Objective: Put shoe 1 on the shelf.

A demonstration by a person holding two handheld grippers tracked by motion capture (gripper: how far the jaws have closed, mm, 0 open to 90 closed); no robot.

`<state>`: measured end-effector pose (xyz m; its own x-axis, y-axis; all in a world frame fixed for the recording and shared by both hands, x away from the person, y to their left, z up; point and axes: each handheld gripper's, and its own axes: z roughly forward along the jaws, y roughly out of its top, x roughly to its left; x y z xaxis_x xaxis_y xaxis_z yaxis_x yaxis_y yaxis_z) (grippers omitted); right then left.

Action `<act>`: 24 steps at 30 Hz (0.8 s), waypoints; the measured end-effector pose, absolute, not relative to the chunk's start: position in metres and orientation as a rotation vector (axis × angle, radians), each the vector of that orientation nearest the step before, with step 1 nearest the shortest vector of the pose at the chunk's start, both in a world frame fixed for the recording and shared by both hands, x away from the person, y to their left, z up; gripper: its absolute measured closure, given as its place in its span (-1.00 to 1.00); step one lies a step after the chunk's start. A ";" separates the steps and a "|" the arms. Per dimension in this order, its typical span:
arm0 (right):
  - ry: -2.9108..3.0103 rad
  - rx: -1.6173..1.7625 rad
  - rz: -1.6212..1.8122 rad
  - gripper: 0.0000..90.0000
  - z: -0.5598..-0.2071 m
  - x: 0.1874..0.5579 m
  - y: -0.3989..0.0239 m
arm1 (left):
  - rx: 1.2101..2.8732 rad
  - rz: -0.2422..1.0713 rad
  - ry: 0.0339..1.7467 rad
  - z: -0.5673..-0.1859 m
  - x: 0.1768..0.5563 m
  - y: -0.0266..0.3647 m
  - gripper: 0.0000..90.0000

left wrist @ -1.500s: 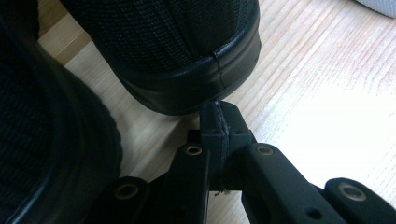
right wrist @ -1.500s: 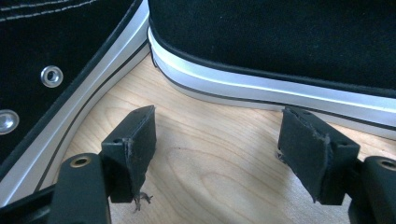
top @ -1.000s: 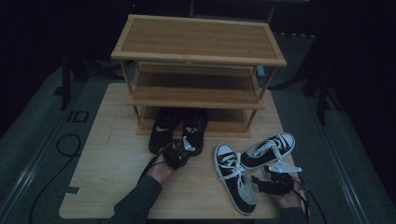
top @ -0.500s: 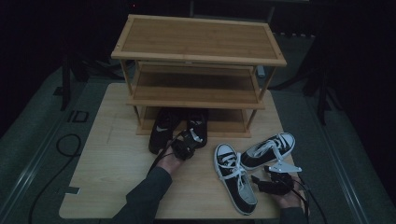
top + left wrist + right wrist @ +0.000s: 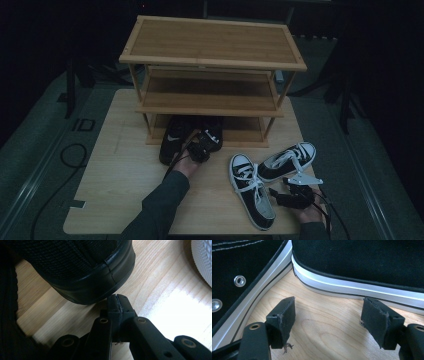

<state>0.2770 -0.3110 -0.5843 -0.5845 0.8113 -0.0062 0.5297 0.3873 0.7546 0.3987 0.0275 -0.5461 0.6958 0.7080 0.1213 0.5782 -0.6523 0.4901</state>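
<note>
Pale grained wood forms the desk point(image 5: 125, 170), with a three-tier slatted shoe rack point(image 5: 215, 55) at its far side; we see our left tool point(image 5: 117, 298) with its jaws pressed together on nothing, tip just beside the rounded rubber toe of a black mesh shoe point(image 5: 85, 272), which lies with its twin at the rack's foot; our right tool point(image 5: 327, 315) stands spread, pads frayed, over bare wood near two black canvas sneakers point(image 5: 252, 187) with glossy white soles and metal eyelets.
</note>
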 end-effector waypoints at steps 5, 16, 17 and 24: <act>2.276 1.161 1.033 -0.39 -0.584 0.277 -0.311 | 2.486 0.421 0.991 -0.547 0.399 0.028 1.00; 2.276 1.161 1.033 -0.39 -0.584 0.277 -0.311 | 2.475 0.427 0.980 -0.545 0.388 0.038 0.97; 2.276 1.161 1.033 -0.39 -0.584 0.277 -0.311 | 2.475 0.427 0.980 -0.545 0.388 0.038 0.97; 2.276 1.161 1.032 -0.39 -0.584 0.277 -0.311 | 2.468 0.420 0.992 -0.546 0.382 0.046 0.97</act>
